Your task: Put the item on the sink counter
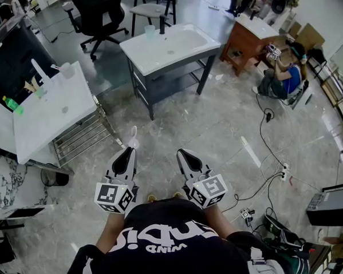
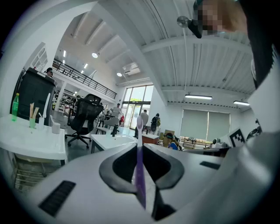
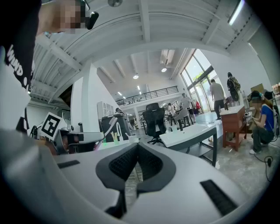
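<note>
My left gripper [image 1: 126, 154] is shut on a toothbrush [image 1: 132, 137] with a purple handle and a white head; the head sticks out past the jaws. In the left gripper view the toothbrush [image 2: 139, 131] stands upright between the closed jaws of the left gripper [image 2: 139, 151]. My right gripper [image 1: 186, 156] is beside it, shut, with nothing in it; the right gripper view shows the right gripper [image 3: 138, 148] with its jaws together. A white sink counter [image 1: 75, 108] stands to the left, and a second sink counter [image 1: 190, 48] on a grey frame lies ahead. Both grippers are over the floor, well short of either counter.
The left counter carries a green bottle [image 1: 10, 104], a cup [image 1: 67, 70] and a holder; a wire rack [image 1: 82, 136] sits under it. A black office chair [image 1: 100, 12] stands behind. A crouching person [image 1: 283, 76] is beside a wooden vanity [image 1: 245, 43]. Cables [image 1: 273, 167] cross the floor on the right.
</note>
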Demonstrator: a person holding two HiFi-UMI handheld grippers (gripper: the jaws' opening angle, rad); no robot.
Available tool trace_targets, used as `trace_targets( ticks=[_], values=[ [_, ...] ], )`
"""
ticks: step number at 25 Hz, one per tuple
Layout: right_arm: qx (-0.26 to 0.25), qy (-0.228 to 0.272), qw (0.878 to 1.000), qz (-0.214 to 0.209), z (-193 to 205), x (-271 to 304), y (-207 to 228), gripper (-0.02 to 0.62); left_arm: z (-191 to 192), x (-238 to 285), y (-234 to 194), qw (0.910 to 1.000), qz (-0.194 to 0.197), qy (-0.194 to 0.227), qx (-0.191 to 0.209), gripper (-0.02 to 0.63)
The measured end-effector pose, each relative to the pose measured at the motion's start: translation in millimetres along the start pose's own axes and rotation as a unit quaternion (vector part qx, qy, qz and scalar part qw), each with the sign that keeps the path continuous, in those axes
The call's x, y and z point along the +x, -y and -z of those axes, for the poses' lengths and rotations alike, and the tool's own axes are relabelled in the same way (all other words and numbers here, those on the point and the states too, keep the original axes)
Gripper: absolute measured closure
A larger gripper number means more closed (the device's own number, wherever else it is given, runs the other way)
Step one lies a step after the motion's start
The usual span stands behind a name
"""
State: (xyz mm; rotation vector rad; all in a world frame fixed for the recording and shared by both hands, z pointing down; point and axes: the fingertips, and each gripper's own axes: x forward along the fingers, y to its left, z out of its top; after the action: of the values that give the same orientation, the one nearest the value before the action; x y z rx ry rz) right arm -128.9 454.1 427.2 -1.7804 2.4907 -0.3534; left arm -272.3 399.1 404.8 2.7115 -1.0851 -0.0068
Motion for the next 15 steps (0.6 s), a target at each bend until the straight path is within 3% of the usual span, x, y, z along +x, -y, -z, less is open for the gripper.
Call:
trace_targets(
  ticks=[8, 15],
  values=[
    [-0.004, 0.005, 1.000, -0.007, -2.0, 7.6, -14.8, 0.577, -3.7, -4.6, -9.2, 1.0000, 0.006, 0.000, -0.005, 0.552],
    [-0.013, 0.017, 1.000, 0.018, 3.8, 13.8, -28.1, 0.577, 1.3, -9.8, -27.3, 0.9996, 0.027, 0.002, -0.007, 0.552]
  ],
)
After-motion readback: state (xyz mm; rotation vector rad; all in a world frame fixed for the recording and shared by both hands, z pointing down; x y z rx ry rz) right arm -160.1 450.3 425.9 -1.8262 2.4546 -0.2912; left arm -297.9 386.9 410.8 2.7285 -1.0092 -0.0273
